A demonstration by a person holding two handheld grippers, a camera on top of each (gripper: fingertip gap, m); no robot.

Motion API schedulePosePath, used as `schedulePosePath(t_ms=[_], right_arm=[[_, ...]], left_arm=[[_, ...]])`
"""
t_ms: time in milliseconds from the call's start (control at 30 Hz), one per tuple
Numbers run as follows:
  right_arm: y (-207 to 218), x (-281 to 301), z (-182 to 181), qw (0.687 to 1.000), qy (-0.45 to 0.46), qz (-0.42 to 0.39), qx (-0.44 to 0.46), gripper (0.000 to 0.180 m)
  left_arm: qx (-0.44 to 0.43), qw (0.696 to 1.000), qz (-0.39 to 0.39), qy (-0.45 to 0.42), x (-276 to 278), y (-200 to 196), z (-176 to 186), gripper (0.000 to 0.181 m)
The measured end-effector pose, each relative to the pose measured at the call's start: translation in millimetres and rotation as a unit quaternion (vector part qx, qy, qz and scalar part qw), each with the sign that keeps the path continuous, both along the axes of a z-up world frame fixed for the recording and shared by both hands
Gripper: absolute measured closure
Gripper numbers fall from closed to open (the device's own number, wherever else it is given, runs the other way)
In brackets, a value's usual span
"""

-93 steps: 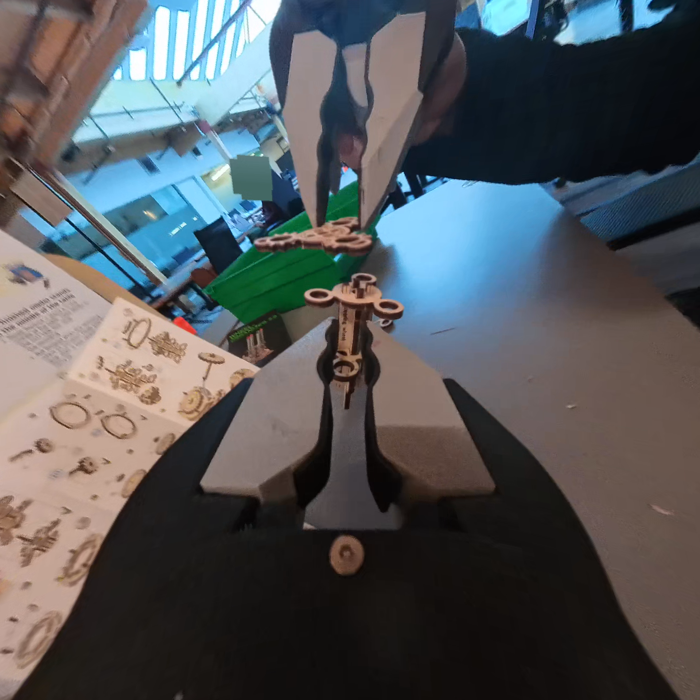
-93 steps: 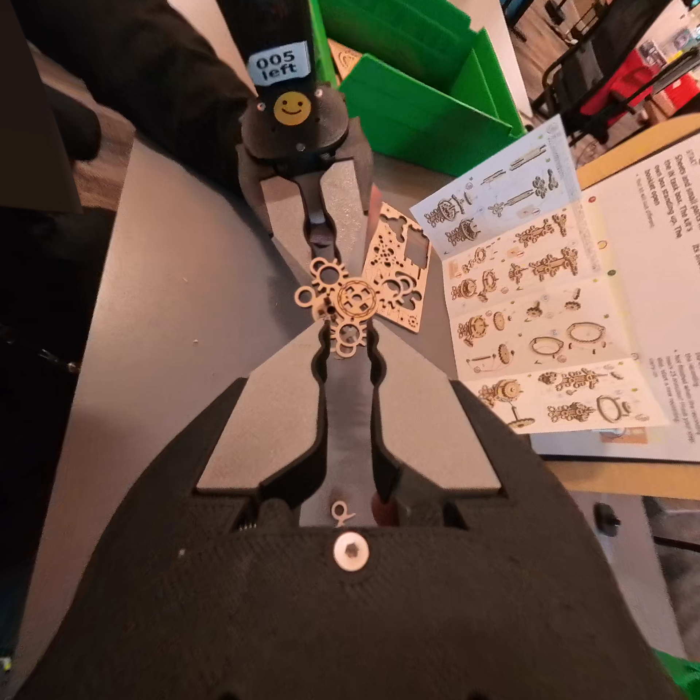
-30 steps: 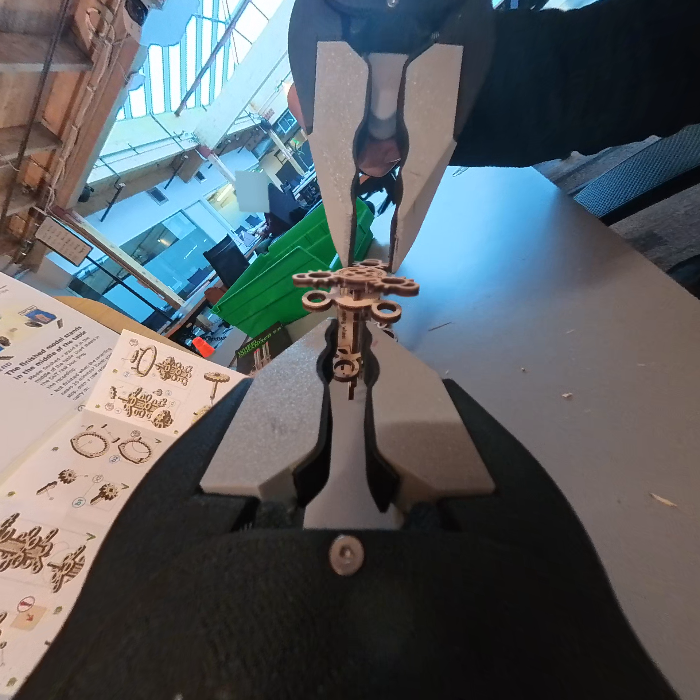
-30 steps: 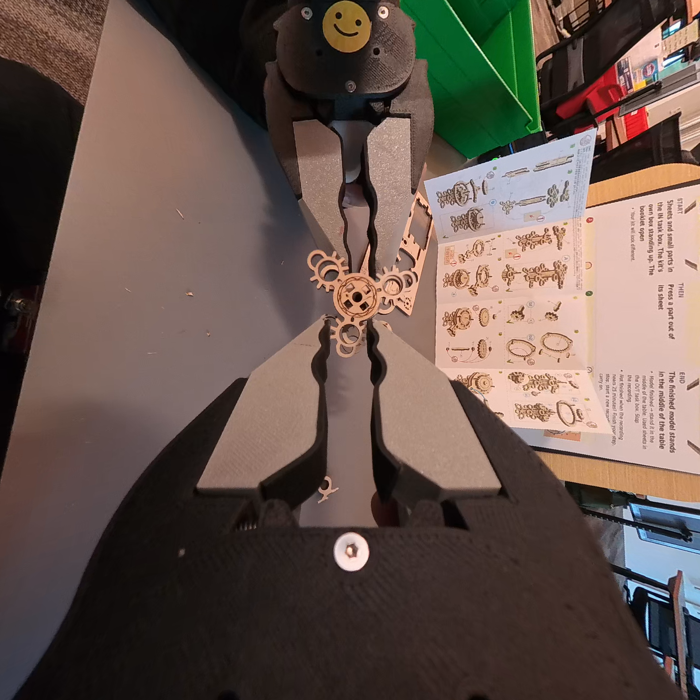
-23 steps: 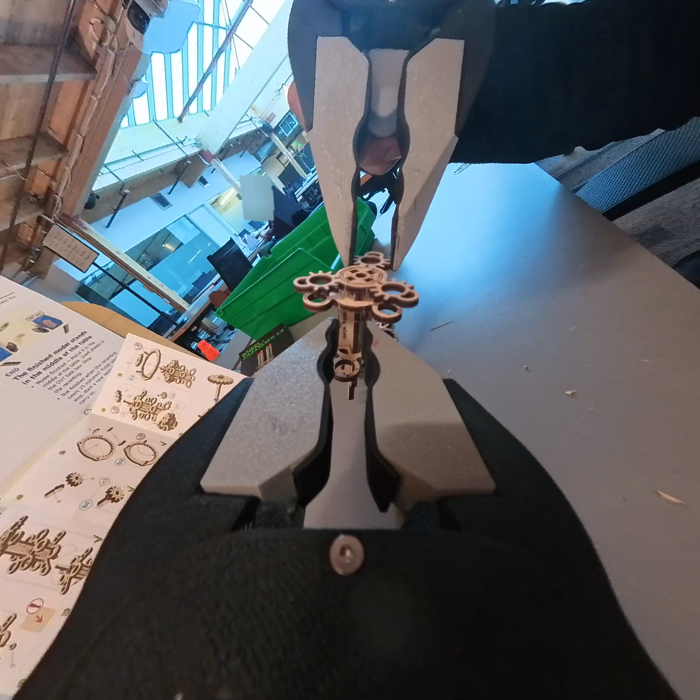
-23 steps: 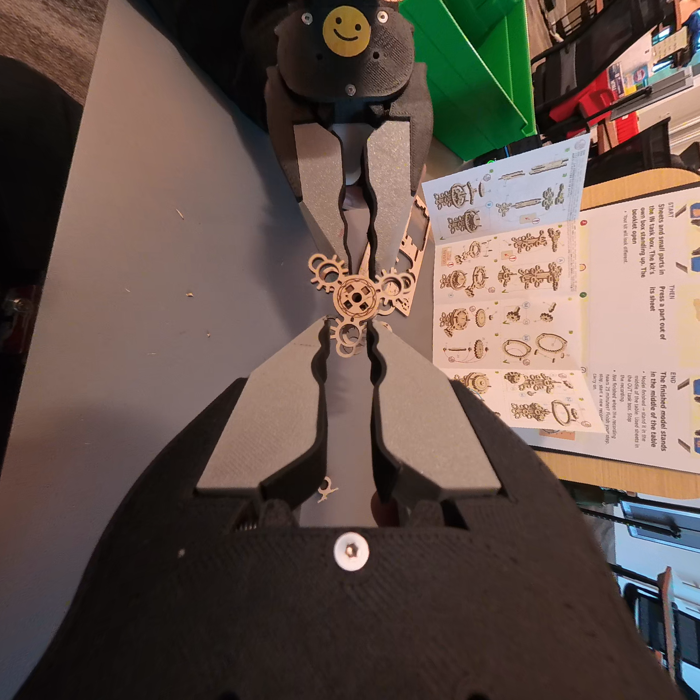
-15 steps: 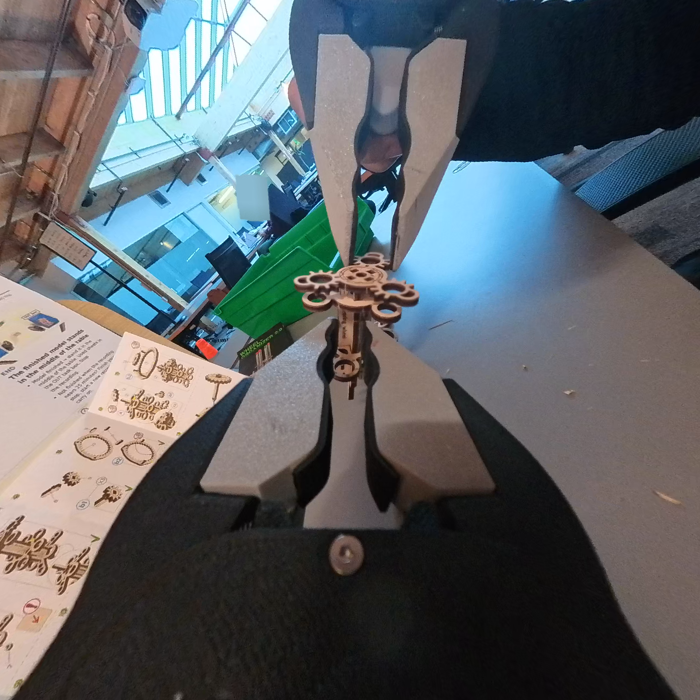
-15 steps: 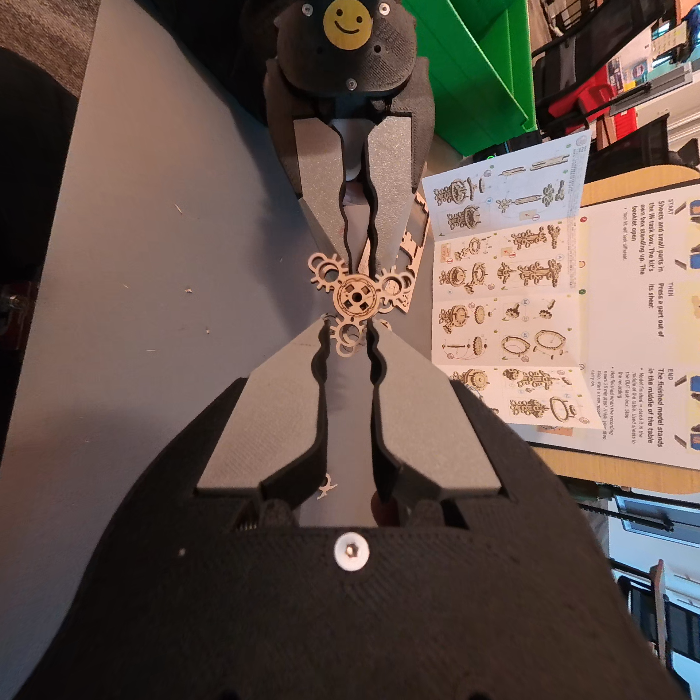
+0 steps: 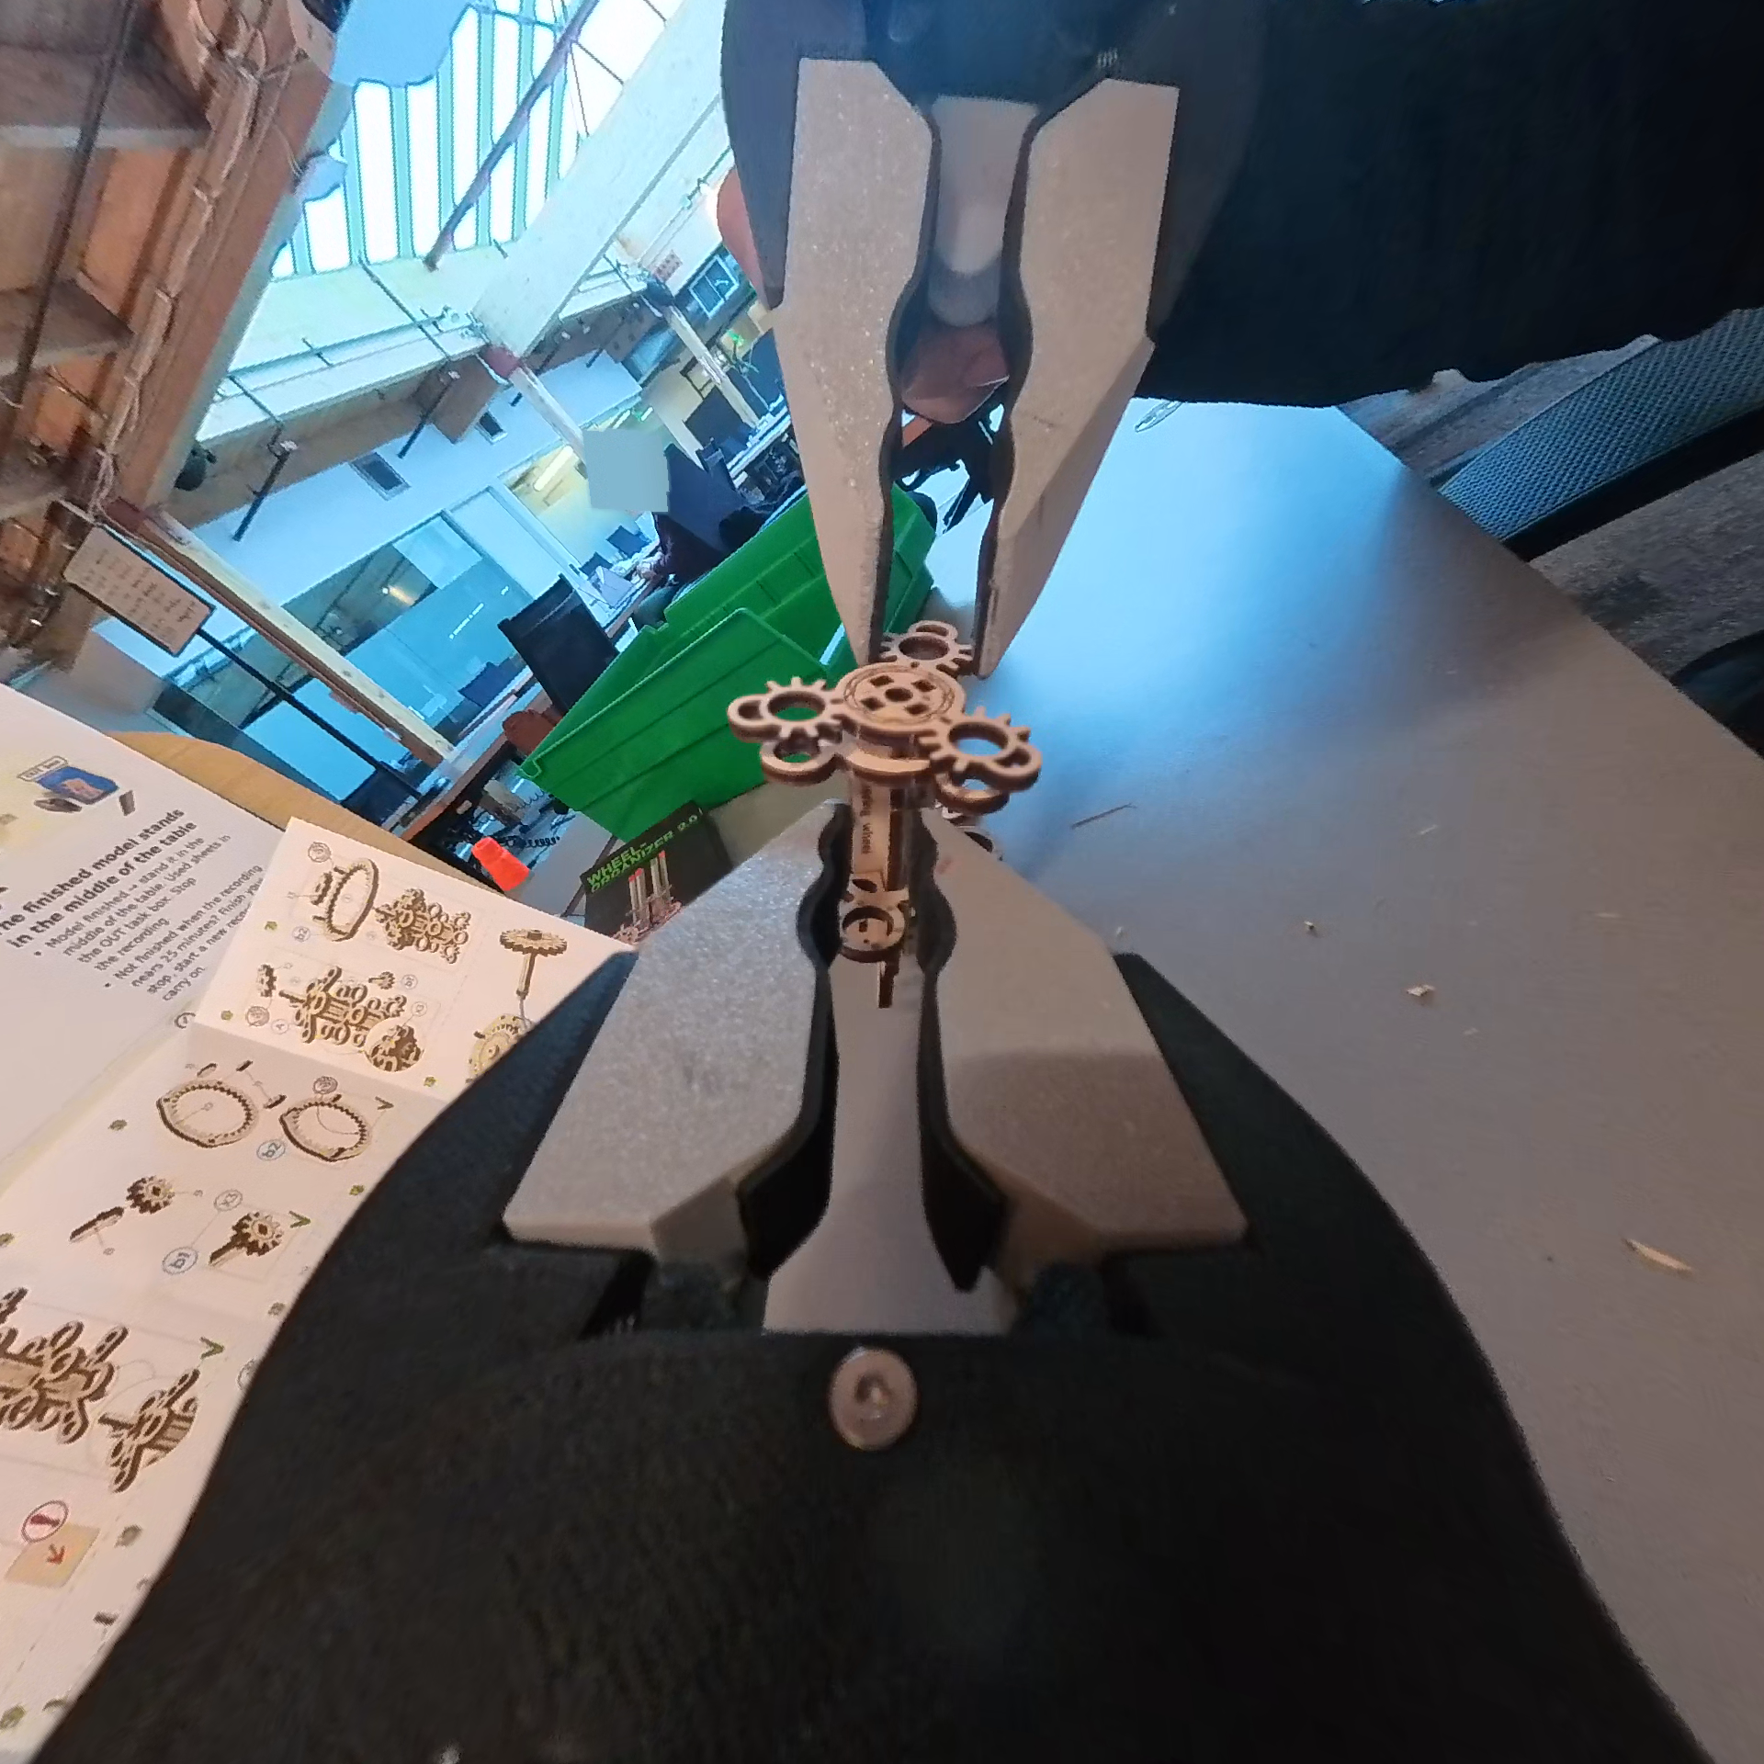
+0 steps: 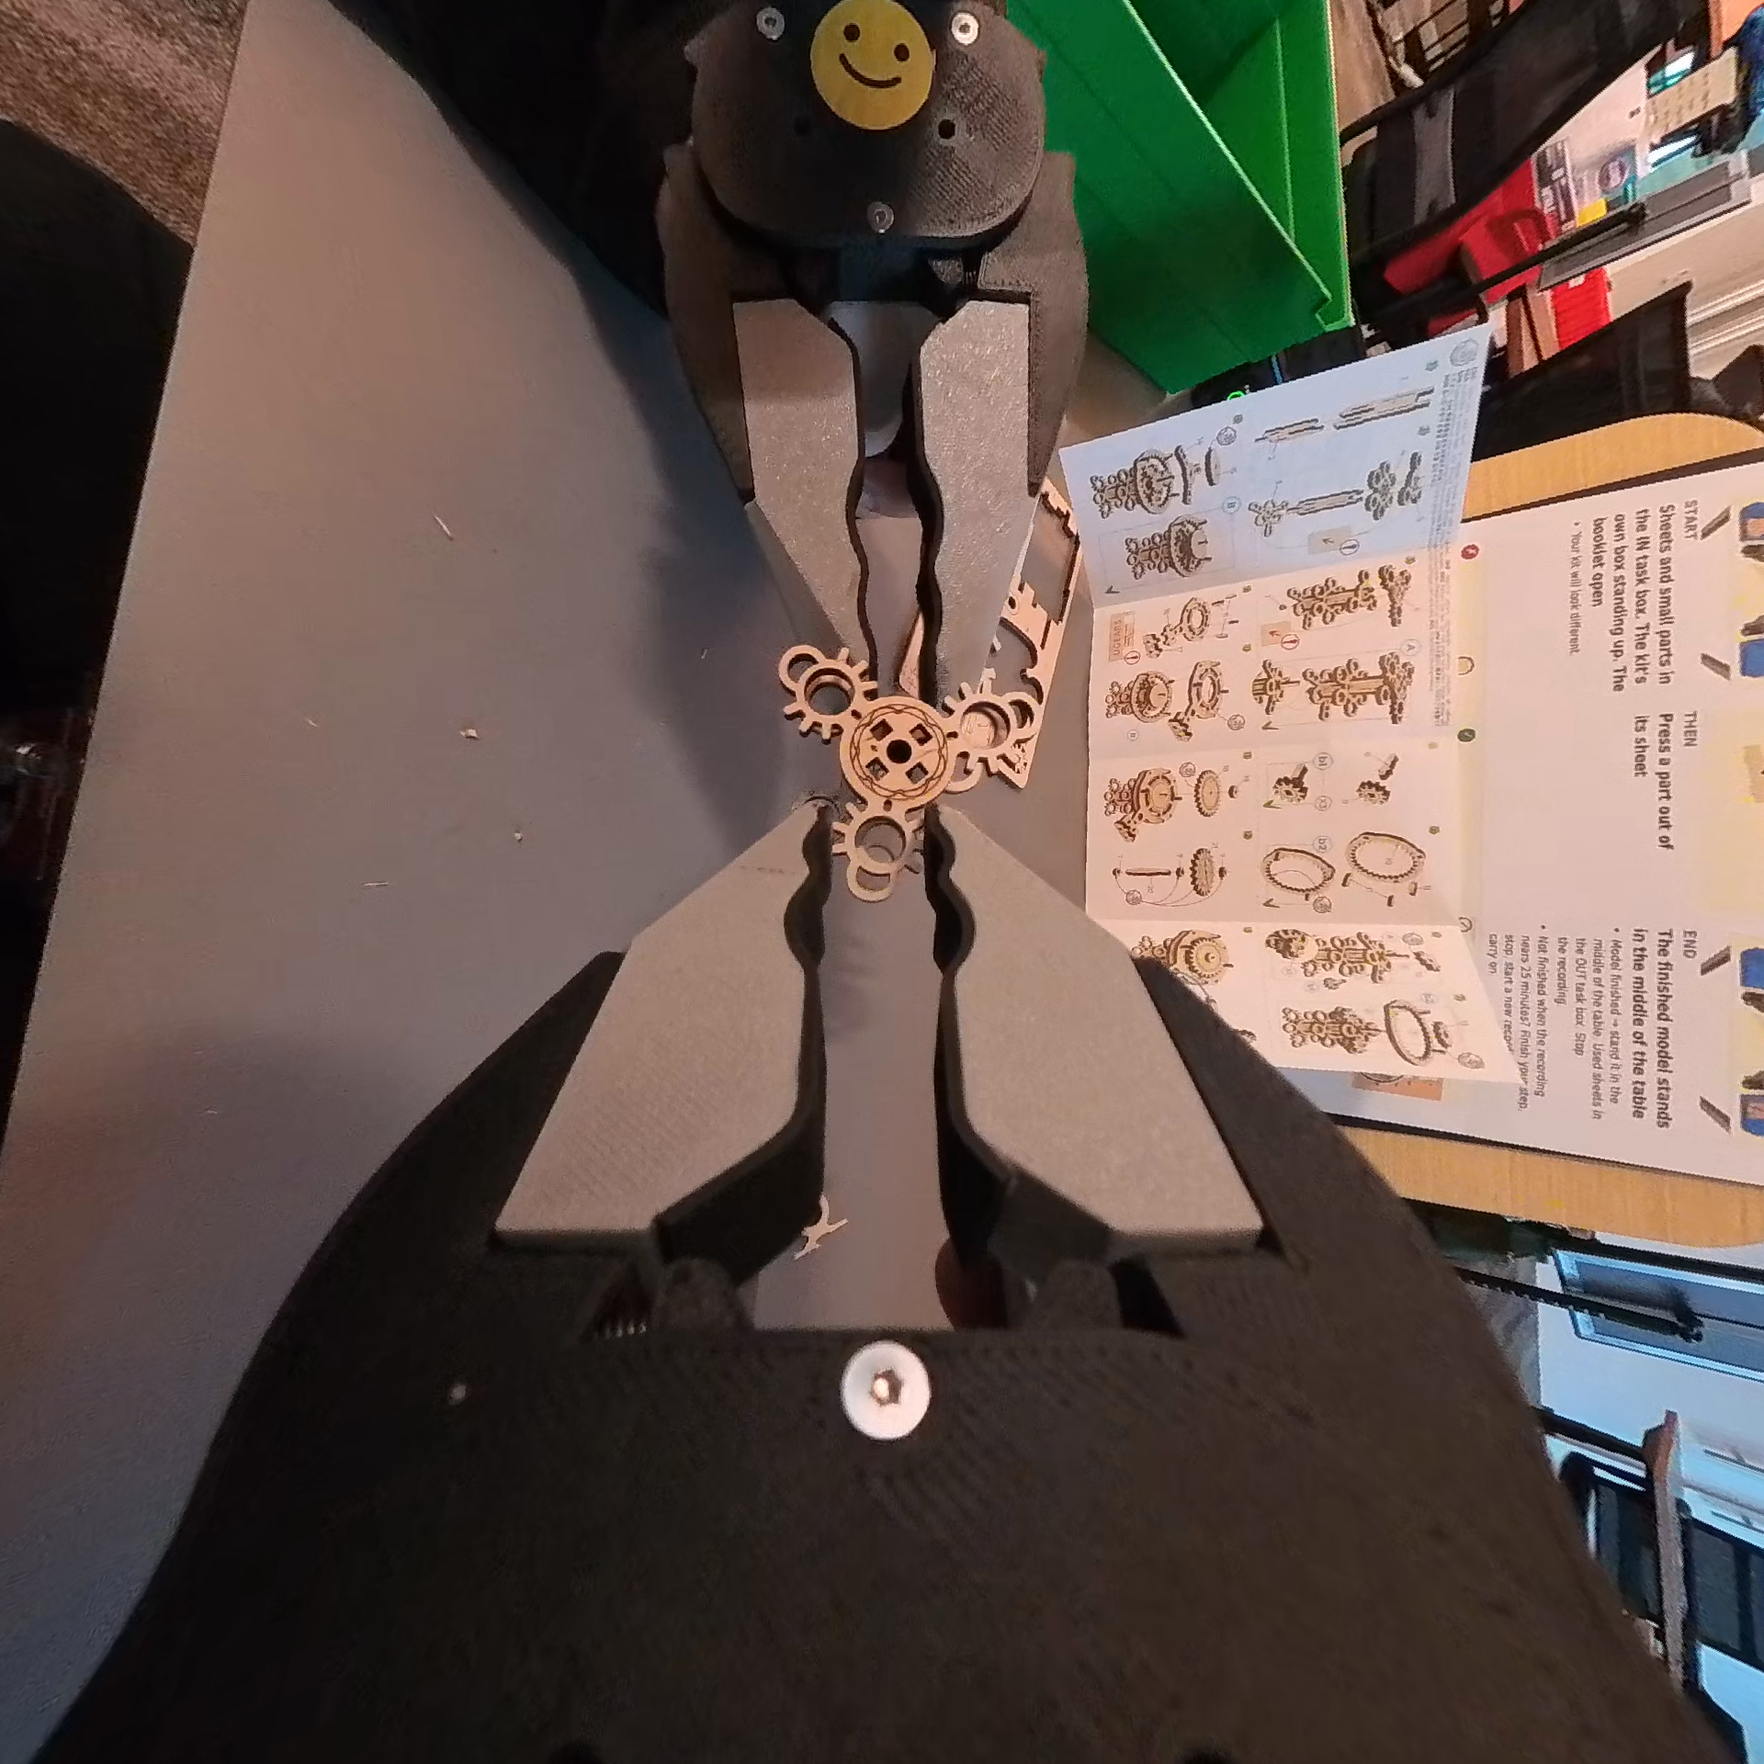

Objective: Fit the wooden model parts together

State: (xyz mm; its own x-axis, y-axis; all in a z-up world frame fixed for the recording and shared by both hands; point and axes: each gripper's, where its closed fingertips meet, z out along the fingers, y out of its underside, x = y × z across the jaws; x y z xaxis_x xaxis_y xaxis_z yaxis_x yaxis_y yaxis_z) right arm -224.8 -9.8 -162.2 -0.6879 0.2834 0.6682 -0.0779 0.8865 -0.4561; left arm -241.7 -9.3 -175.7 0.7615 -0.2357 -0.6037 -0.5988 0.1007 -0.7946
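My left gripper point(image 9: 883, 840) is shut on a small upright wooden shaft point(image 9: 876, 845) and holds it above the grey table point(image 9: 1336, 764). A flat wooden gear plate point(image 9: 888, 711) with round toothed lobes sits on top of the shaft, over a second lobed piece. My right gripper point(image 9: 928, 659) comes down from above and is shut on the plate's far lobe. In the right wrist view, the right gripper point(image 10: 878, 830) grips the near lobe of the gear plate point(image 10: 897, 754). The left gripper point(image 10: 897, 668) points in from the far side, its tips hidden under the plate.
A folded instruction sheet point(image 10: 1270, 764) lies to the right, and shows at the left in the left wrist view point(image 9: 315, 1002). A punched-out wooden parts sheet point(image 10: 1036, 611) lies behind the left gripper. Green bins point(image 10: 1174, 172) stand at the table's far end. A wood scrap point(image 10: 821, 1236) rests inside my right gripper. My left and right fingertips are right by each other.
Three seconds ago the gear plate hung above the shaft. The right gripper lowered it onto the shaft top. Over the last second both grippers have hardly moved.
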Motion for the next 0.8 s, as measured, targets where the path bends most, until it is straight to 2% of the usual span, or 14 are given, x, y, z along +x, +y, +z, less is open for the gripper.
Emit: schedulePosePath(t_ms=[633, 800], right_arm=[[-5.9, 0.6, 0.7, 1.0, -0.006, -0.002, 0.003, 0.164], [-2.3, 1.0, 6.3, 1.0, -0.014, 0.005, -0.019, 0.165]], left_arm=[[-0.016, 1.0, 0.004, -0.016, -1.8, 0.4, -2.0, 0.173], [-0.054, 0.997, 0.009, -0.061, -7.3, 2.5, -8.2, 0.172]])
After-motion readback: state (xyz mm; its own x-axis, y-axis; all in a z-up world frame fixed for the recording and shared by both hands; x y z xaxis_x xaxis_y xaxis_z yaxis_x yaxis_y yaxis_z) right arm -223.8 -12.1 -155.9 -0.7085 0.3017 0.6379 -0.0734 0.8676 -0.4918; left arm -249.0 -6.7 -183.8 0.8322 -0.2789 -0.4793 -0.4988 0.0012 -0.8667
